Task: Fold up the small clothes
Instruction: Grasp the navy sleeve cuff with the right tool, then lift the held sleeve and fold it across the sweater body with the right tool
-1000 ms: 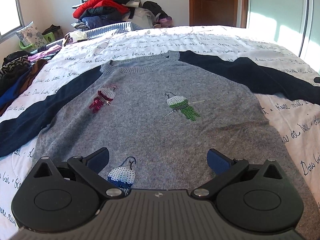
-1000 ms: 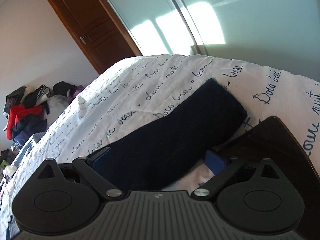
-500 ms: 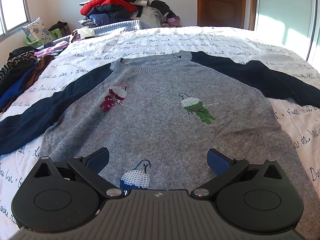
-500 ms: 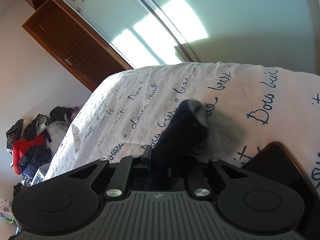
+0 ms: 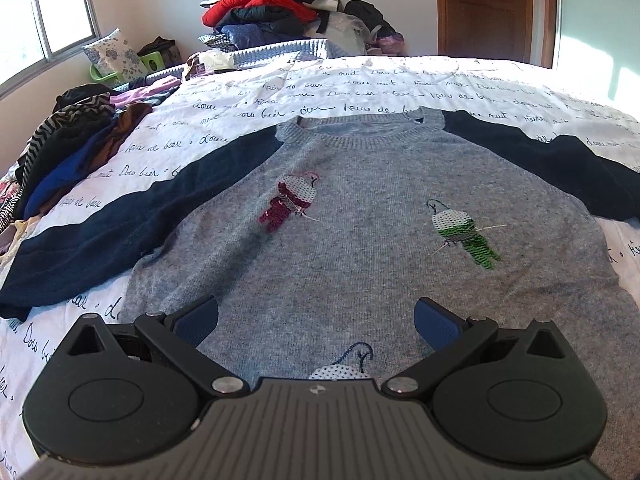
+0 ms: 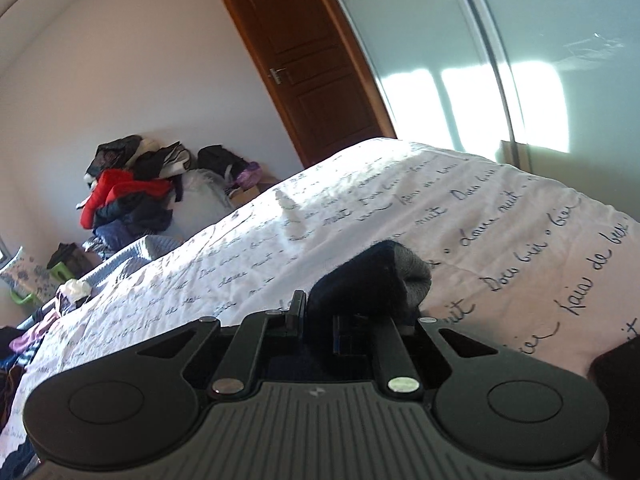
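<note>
The right tongs (image 6: 320, 316) are clamped on the sweater's dark cuff (image 6: 372, 276), lifted off the bed (image 6: 400, 208), probably to fold the sleeve inward. The left tongs (image 5: 316, 316) hang wide and empty over the sweater (image 5: 360, 248) (spread flat). A clothes pile (image 5: 72, 148) sits beside the far sleeve, not obstructing.

Fuzzy knitted sweater (image 5: 360, 248) with glossy sequins; smooth wooden door (image 6: 312, 60).
</note>
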The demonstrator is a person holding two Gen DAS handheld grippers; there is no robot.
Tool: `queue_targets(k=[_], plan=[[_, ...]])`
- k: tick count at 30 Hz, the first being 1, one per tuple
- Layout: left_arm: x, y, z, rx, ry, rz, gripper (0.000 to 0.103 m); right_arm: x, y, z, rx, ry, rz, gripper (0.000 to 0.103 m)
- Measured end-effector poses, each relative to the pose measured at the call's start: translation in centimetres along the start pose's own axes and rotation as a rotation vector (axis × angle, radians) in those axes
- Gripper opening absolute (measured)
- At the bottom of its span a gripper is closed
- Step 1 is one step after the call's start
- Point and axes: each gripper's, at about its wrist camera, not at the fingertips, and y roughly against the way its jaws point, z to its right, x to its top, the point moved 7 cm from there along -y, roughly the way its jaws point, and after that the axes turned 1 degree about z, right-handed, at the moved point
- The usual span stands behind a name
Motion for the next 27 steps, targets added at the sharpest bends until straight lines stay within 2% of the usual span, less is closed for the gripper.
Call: queue_targets(k=[7, 11, 13, 20, 23, 27], plan=[[-0.3, -0.3, -0.5, 0.019, -0.003, -0.012, 0.103, -1.2, -0.3, -5.0, 0.074, 0.087, -0.026, 0.012], [-0.4, -0.3, -0.8, 0.020, 0.001, -0.019, 0.103, -1.9, -0.7, -6.8, 0.076, 0.148, -0.032, 0.012], [-0.5, -0.1, -1.0, 0.016, 0.007, -0.014, 0.103, -1.9, -1.0, -6.6, 0.056, 0.168, -0.044, 0.012], [-0.8, -0.6, -1.0, -0.005, 0.030, -0.036, 0.103, -3.9, -0.2, -4.7, -0.046, 0.378, -0.070, 0.015], [-0.9, -0.7, -0.5, -0.021, 0.028, -0.044, 0.103, -6.0, -0.3, -5.2, -0.050, 0.496, -0.107, 0.015], [-1.1, -0.5, 0.0, -0.016, -0.004, -0.040, 0.103, -8.7, -1.1, -5.8, -0.137, 0.714, -0.117, 0.015]])
